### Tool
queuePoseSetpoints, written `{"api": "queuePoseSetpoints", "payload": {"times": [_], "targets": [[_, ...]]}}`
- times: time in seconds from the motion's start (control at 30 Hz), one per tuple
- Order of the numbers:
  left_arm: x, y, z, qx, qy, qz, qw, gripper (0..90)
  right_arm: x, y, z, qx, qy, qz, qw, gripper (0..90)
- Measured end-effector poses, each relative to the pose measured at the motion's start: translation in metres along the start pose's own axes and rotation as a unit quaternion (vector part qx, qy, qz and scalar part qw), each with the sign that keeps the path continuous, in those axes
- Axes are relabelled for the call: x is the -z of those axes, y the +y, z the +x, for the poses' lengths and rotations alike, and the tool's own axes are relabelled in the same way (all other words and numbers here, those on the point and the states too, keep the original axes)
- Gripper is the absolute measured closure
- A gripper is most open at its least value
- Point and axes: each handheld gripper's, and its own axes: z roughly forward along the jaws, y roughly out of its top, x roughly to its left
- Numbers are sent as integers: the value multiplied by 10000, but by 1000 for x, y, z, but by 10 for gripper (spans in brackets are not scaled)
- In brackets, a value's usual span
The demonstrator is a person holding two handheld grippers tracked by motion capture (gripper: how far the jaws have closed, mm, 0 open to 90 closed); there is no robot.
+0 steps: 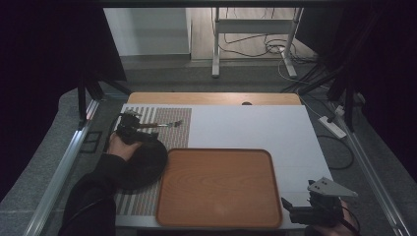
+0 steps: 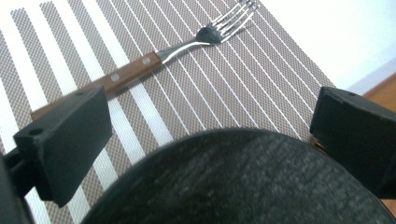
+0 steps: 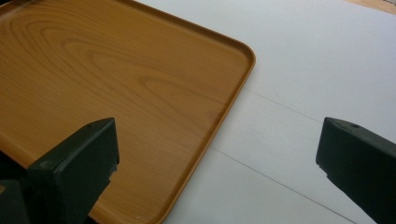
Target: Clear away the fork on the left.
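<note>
Dark, round and matte, a black plate (image 1: 140, 164) lies on the striped woven placemat (image 2: 196, 98), just left of the bare rectangular wooden tray (image 1: 219, 187). Over its far rim hangs the left gripper (image 1: 129, 129), jaws wide apart and holding nothing, probably lining up a grasp. Beyond lies a wooden-handled steel fork (image 2: 154, 58). By the tray's near right corner, the right gripper (image 1: 314, 209) waits, jaws likewise spread and empty.

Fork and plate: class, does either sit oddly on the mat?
The fork lies aslant across the placemat's stripes, tines toward the white table. The dark plate overlaps the tray's left edge.
</note>
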Motion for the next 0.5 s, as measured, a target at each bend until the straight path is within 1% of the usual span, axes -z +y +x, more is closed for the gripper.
{"api": "queuePoseSetpoints", "payload": {"times": [0.07,0.17,0.33,0.4,0.5], "targets": [[-3,3,2,3,12,24,10000,1,0,0,0,-1,0,1,10000,0],[-9,8,4,-11,104,96,9999,2,0,0,0,-7,5,-1,10000,0],[-18,14,11,-11,204,185,9996,33,0,0,0,-4,6,9,10000,0],[-20,16,14,-21,252,218,9994,64,0,0,0,-3,7,7,10000,0],[-20,19,22,9,277,206,9994,163,0,0,0,-5,10,9,10000,0]]}}
